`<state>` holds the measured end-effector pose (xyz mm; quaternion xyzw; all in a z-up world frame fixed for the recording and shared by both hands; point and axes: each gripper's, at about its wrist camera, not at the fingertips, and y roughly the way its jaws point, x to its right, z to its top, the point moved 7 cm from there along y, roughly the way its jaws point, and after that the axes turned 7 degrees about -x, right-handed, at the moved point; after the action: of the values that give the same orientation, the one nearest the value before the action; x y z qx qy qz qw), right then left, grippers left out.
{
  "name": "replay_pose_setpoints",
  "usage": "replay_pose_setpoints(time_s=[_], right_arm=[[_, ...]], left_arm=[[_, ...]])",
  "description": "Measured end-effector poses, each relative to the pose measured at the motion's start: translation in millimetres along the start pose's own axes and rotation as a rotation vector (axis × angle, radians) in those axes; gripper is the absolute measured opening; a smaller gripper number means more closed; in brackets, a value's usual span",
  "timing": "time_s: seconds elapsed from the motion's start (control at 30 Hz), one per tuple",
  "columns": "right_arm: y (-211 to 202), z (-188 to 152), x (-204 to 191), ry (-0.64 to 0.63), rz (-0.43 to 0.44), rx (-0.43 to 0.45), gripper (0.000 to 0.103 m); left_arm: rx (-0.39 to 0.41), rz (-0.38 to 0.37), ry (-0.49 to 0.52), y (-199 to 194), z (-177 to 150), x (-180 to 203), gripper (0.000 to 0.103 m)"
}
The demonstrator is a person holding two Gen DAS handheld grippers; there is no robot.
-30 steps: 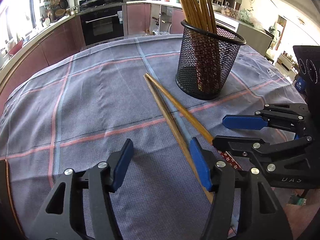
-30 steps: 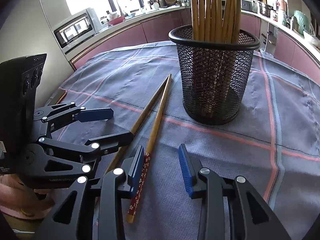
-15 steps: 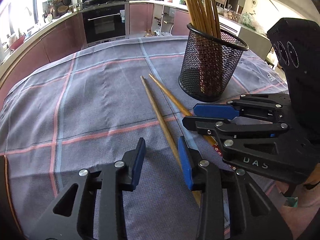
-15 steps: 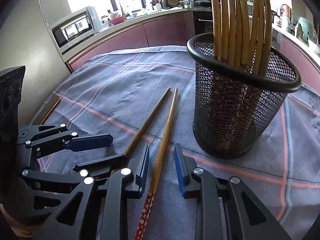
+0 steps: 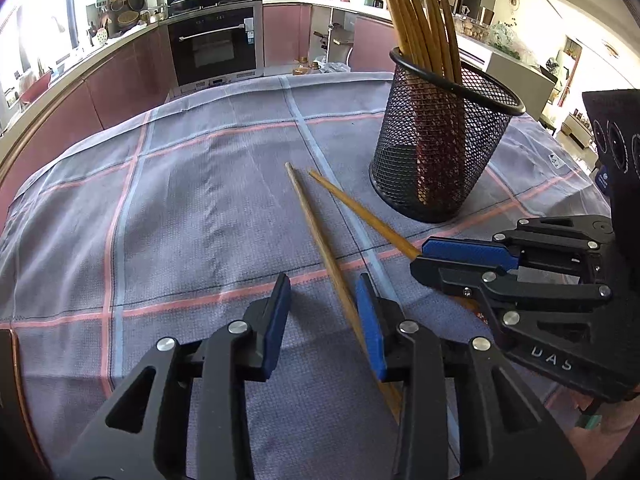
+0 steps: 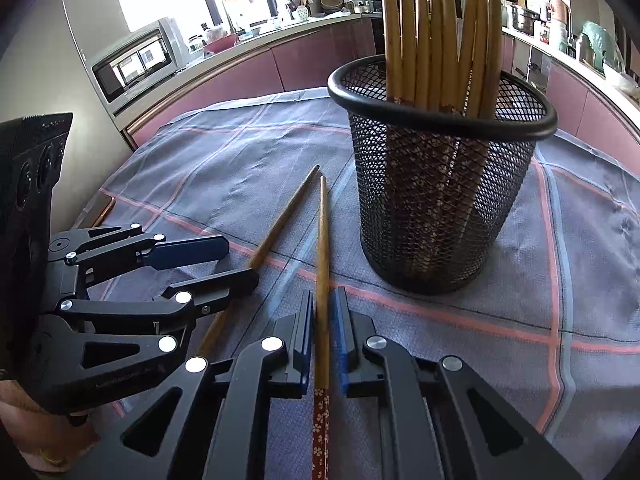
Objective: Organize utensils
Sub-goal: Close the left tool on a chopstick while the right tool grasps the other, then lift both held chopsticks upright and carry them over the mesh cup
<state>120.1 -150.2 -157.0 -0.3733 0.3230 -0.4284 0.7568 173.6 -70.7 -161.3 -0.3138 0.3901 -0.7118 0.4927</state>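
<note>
While the cloth [image 5: 192,184] carries the holder [image 6: 440,200] toward its far edge, two chopsticks lie beside it awaiting sorting. Right gripper [image 6: 324,320] closes narrowly on one chopstick [image 6: 322,240]; left gripper [image 5: 320,312], partly open, straddles the other [image 5: 316,224] unclamped.

The left black tongs with blue pads [image 5: 323,322] point steeply down, jaws part-open, a gap showing beside each pad. The right black tongs with blue pads [image 6: 322,330], just beside them and angled down alike, are closing, both pads pressing a thin stick.
</note>
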Motion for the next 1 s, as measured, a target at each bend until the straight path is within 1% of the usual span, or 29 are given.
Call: replay_pose_setpoints(time_s=[0.03, 0.1, 0.17, 0.2, 0.23, 0.3, 0.47, 0.53, 0.7, 0.83, 1.0], right_arm=[[1, 1, -1, -0.003, -0.004, 0.001, 0.012], [2, 3, -2, -0.006, -0.009, 0.003, 0.012], [3, 3, -2, -0.006, -0.012, 0.006, 0.012], [3, 3, -1, -0.001, -0.012, 0.009, 0.011], [2, 3, 0, 0.006, -0.011, 0.011, 0.008], [1, 2, 3, 0.019, -0.001, 0.014, 0.006], [-5, -1, 6, 0.038, 0.028, 0.031, 0.006], [-11, -2, 6, 0.042, 0.041, 0.049, 0.006], [-31, -3, 3, 0.033, 0.078, 0.095, 0.006], [-46, -3, 2, 0.029, 0.105, 0.128, 0.006], [-59, -2, -1, 0.026, 0.115, 0.161, 0.006]], left_arm=[[-0.002, -0.001, -0.005, 1, 2, -1, 0.031], [-0.005, -0.009, -0.01, 3, 6, -1, 0.022], [-0.007, -0.013, -0.018, 6, 7, -1, 0.019], [-0.004, -0.011, -0.019, 6, 8, 0, 0.013], [-0.003, -0.015, -0.022, 7, 8, 1, 0.012], [0.002, -0.007, -0.027, 7, 8, 2, 0.012], [0.009, -0.01, -0.04, 5, 6, 4, 0.008], [0.015, 0.003, -0.041, 2, 4, 4, 0.008], [0.039, 0.0, -0.04, -10, 2, 3, 0.008], [0.063, -0.019, -0.037, -24, 2, 4, 0.008], [0.093, -0.047, -0.027, -41, 3, 9, 0.008]])
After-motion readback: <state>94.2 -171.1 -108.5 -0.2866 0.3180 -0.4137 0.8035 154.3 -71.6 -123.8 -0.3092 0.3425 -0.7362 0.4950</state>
